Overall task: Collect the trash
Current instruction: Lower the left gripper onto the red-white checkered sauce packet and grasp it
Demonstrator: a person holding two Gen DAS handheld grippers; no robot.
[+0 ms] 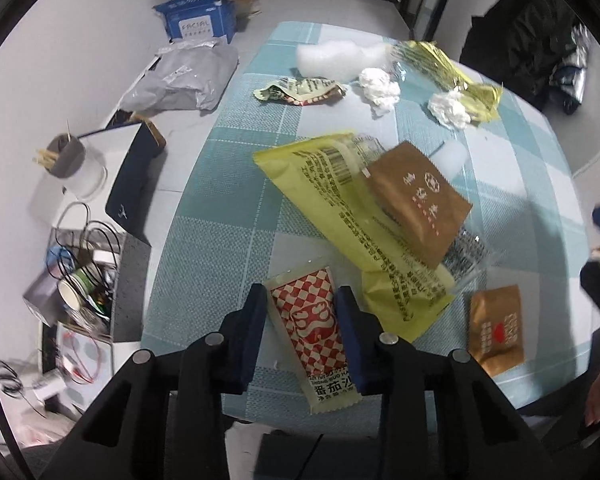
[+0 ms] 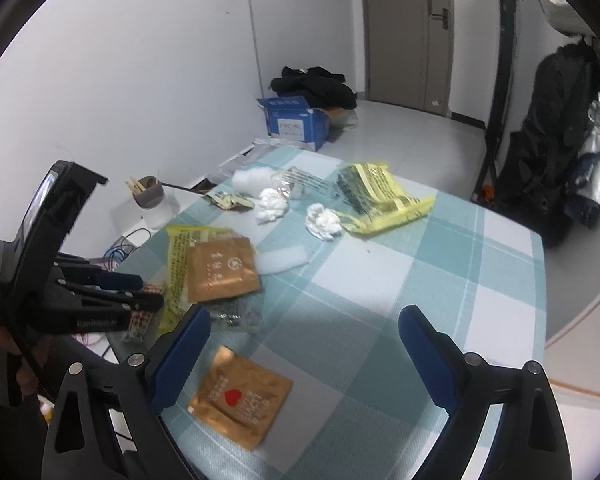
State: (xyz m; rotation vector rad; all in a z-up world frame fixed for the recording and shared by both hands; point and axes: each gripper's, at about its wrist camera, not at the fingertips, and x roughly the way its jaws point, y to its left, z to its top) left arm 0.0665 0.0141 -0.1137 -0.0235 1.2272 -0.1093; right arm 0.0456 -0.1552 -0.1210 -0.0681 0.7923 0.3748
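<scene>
On the teal checked tablecloth [image 1: 228, 208] lies a red-and-white checked sachet [image 1: 316, 332] at the near edge. My left gripper [image 1: 302, 330] is shut on it, with a pad against each long side. From the right wrist view, the left gripper [image 2: 136, 292] sits at the table's left edge. My right gripper [image 2: 304, 344] stands wide open above a gold sachet with a red heart [image 2: 240, 396], which lies nearer its left finger, untouched. A yellow wrapper [image 1: 340, 208] under a brown sachet [image 1: 416, 200] lies just beyond. Two tissue balls [image 1: 380, 86] and a crumpled yellow bag [image 2: 380, 196] lie farther back.
A white foam piece [image 1: 332, 60] and a crumpled snack wrapper [image 1: 300, 90] lie at the far side. Left of the table are a cup of sticks [image 1: 66, 156], a box of cables and cups [image 1: 84, 276], a grey mail bag [image 1: 184, 80] and a blue carton [image 1: 200, 16]. A black backpack [image 2: 560, 140] hangs at the right.
</scene>
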